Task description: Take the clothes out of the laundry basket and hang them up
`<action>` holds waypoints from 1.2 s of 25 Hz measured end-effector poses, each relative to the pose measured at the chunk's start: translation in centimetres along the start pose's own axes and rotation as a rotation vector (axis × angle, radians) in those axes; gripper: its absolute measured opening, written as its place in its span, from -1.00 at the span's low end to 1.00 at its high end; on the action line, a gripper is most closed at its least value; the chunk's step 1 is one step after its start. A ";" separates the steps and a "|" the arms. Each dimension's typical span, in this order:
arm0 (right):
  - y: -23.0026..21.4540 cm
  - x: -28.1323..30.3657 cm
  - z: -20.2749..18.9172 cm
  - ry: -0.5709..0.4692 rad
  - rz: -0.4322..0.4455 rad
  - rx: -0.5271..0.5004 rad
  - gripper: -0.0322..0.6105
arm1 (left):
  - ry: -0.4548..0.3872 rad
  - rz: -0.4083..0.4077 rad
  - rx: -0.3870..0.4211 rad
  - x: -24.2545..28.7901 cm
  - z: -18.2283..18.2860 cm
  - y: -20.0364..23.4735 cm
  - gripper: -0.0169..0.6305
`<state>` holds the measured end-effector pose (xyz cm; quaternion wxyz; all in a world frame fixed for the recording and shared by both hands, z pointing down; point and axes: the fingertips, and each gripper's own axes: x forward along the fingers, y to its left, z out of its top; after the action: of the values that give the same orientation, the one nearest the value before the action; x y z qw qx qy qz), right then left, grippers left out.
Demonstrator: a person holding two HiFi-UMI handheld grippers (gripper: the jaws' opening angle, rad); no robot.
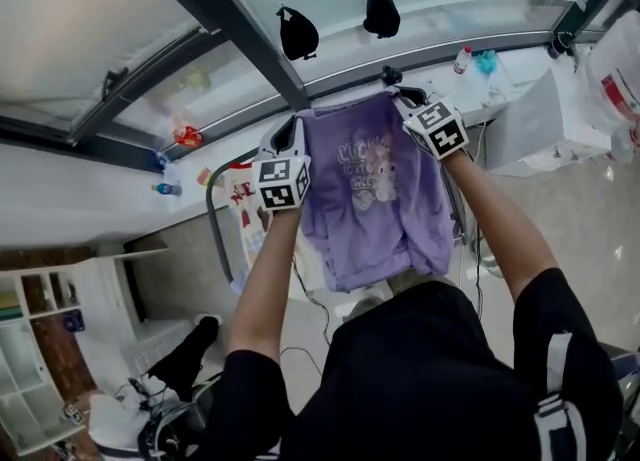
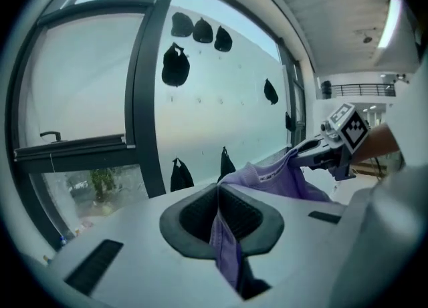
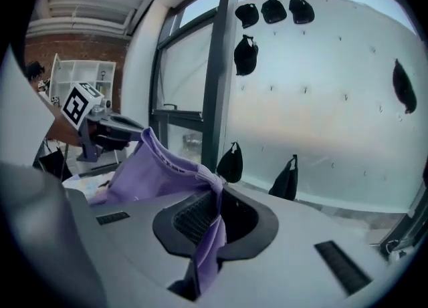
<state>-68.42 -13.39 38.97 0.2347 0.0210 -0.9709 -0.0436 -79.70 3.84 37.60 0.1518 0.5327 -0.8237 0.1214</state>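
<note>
- L tool [image 1: 292, 134] was clamped tight on the purple top [image 1: 380, 199], at one upper corner by the shoulder. In the left gripper view, cloth ran down btwn the closed jaws.
- R tool [image 1: 408, 101] was pinched the same way on the other upper corner. The right gripper view showed purple fabric squeezed btwn the jaws, w/ the neckline band running off toward the L tool.
- The top was up in the air, stretched btwn both tools. Its cartoon print faced the head cam and its hem hung down toward the person's chest.
- Each gripper view caught the opposite tool across the spread fabric, marker cube visible.
- Both forearms reached fwd to the tools; the person wore a black shirt [image 1: 430, 369].
- Behind the top was a glass wall w/ a dark window frame [image 1: 230, 19]. Black caps [image 1: 297, 32] hung on it, well apart from the top.
- A white ledge [image 1: 80, 189] ran along the window base, w/ a bottle [image 1: 462, 59] on it near the R tool side.
- Below-left of the top was a grey tube rack [image 1: 213, 224] w/ a patterned cloth [image 1: 243, 204] beside it. Couldn't tell if the cloth was draped over the rack.
- A white shelf unit [image 1: 40, 349] sat at far lower left.
</note>
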 end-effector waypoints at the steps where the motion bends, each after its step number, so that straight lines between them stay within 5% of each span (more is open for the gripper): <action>1: -0.5 1.8 -1.4 0.027 0.010 0.005 -0.87 | 0.032 0.007 -0.007 1.3 -1.1 0.4 -0.91; 7: -0.8 9.1 -8.2 0.168 0.051 0.054 -0.87 | 0.243 0.024 -0.096 7.4 -9.2 2.8 -0.91; 14: -0.3 12.7 -11.0 0.257 0.074 0.032 -0.84 | 0.416 0.030 -0.060 10.9 -15.6 4.1 -0.91; 22: -0.8 11.7 -11.1 0.310 0.075 0.065 -0.41 | 0.431 0.030 -0.123 10.7 -16.1 4.4 -0.78; 30: -1.1 8.8 -12.1 0.327 0.081 0.146 -0.36 | 0.423 0.023 -0.107 9.2 -15.0 3.8 -0.70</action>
<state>-70.66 -15.93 53.53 0.3890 0.0057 -0.9203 0.0405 -84.92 3.08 54.82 0.3480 0.4771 -0.7847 0.1884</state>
